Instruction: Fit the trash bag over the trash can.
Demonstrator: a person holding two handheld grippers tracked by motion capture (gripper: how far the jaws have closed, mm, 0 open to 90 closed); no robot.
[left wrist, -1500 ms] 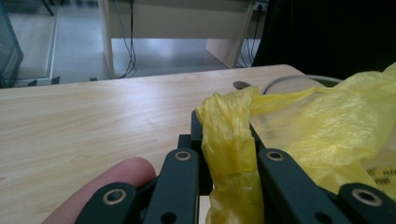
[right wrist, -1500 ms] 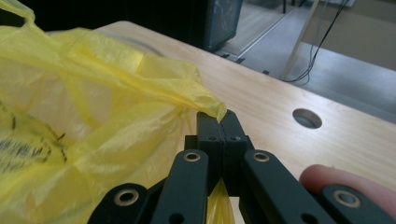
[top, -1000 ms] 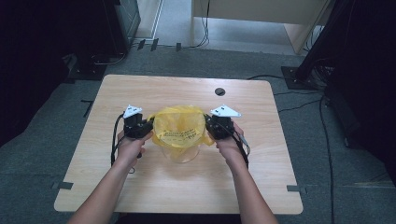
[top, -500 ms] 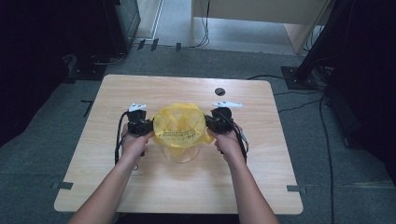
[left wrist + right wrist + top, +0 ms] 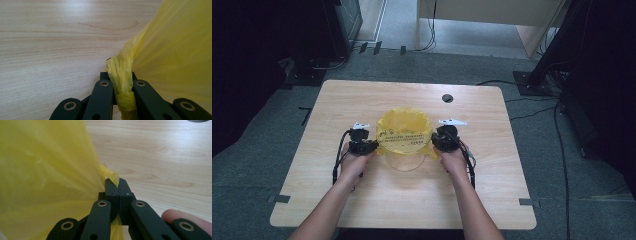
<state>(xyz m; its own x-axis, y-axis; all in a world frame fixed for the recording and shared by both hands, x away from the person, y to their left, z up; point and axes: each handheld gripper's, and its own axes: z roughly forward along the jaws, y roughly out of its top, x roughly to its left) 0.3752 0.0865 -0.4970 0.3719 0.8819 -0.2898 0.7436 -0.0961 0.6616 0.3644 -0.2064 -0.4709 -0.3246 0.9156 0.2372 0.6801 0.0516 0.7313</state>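
Bag [image 5: 404,131] of thin yellow plastic sits near the middle of the desk [image 5: 362,200], its mouth opened and drawn down over a clear round container [image 5: 406,161] whose lower wall shows beneath the film. Judged light, soft and slippery; it will stretch or tear if pulled hard, so the bunched handle loops at either side are the proper holds. Left gripper [image 5: 119,83] has its jaws pinching a twisted, gathered strip of the bag on its left side. Right gripper [image 5: 117,187] has its jaws pressed together on a fold of film at the bag's right side. Both hands hold the grippers just beside the container. Dark round port [image 5: 447,98] lies toward the far edge, well apart.
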